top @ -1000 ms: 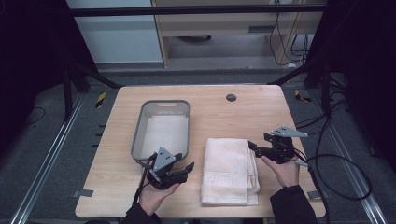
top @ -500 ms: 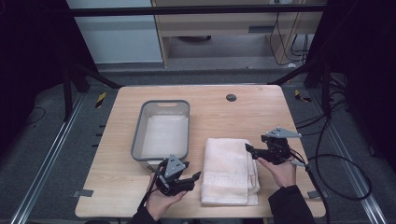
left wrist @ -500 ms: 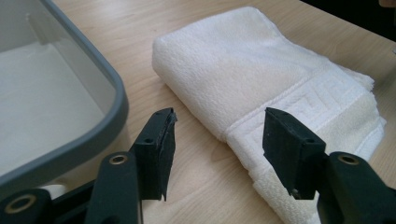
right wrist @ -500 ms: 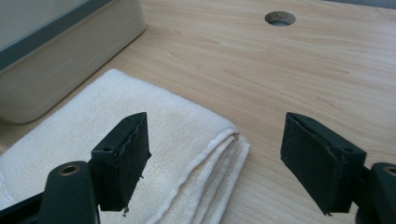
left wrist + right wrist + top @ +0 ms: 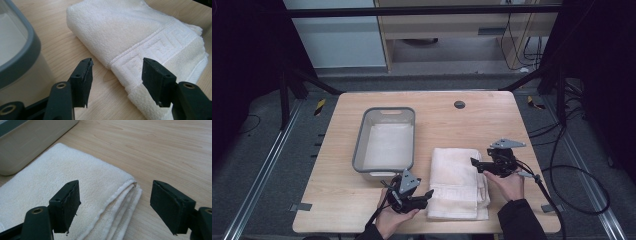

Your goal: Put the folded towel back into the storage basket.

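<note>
No readable text, labels, brands or nos. anywhere. Closest thing to a sign — the woven Greek-key border band on the folded towel (image 5: 140, 37), a pattern only, no letters; in the left gripper view it runs from approx. 6 o'clock up to 2 o'clock. Tray (image 5: 384, 142) and tabletop (image 5: 447, 120) carry no markings that can be made out.

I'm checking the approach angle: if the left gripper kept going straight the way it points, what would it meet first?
Most likely the folded towel: the left gripper, jaws open, points at its patterned edge, though the bare table lies just before it.
</note>
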Demonstrator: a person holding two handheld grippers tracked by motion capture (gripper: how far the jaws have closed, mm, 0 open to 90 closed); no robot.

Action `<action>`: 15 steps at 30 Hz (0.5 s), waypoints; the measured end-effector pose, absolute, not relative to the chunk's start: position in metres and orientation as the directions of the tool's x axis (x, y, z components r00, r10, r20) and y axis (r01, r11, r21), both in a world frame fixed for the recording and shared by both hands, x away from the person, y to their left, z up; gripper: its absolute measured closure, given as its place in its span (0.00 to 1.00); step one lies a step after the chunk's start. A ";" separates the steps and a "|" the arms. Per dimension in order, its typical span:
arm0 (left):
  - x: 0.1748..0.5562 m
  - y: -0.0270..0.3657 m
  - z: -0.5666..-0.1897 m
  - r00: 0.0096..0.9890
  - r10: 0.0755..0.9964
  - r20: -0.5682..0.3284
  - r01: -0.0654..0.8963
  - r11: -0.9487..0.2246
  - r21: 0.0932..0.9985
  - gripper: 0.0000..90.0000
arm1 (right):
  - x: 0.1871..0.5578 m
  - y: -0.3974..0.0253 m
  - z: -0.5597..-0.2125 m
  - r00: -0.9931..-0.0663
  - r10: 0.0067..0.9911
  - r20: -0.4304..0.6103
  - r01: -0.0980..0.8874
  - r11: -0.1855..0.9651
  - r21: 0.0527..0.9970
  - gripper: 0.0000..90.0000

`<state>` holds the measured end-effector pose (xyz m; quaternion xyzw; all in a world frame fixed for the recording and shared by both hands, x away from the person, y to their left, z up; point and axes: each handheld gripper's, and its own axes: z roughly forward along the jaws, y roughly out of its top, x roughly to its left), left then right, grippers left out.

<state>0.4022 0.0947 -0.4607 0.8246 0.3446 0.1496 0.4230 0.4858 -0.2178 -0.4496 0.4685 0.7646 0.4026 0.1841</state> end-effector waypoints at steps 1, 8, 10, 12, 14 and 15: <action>0.402 0.093 -0.462 0.719 0.694 -0.044 0.443 -0.408 0.798 0.45 | 0.486 -0.217 -0.450 -0.496 0.863 0.096 0.569 0.239 0.787 0.27; 0.406 0.086 -0.470 0.722 0.691 -0.046 0.453 -0.421 0.786 0.41 | 0.489 -0.213 -0.457 -0.492 0.865 0.101 0.584 0.241 0.775 0.27; 0.407 0.085 -0.473 0.722 0.690 -0.051 0.459 -0.423 0.781 0.40 | 0.491 -0.212 -0.459 -0.487 0.867 0.108 0.595 0.239 0.767 0.27; 0.407 0.084 -0.474 0.723 0.689 -0.051 0.461 -0.426 0.779 0.39 | 0.492 -0.211 -0.460 -0.490 0.864 0.111 0.598 0.241 0.764 0.27; 0.408 0.081 -0.478 0.724 0.688 -0.048 0.464 -0.434 0.772 0.39 | 0.492 -0.210 -0.462 -0.490 0.865 0.110 0.602 0.245 0.760 0.27; 0.408 0.081 -0.480 0.724 0.688 -0.048 0.465 -0.436 0.770 0.39 | 0.493 -0.209 -0.463 -0.489 0.865 0.112 0.606 0.245 0.757 0.27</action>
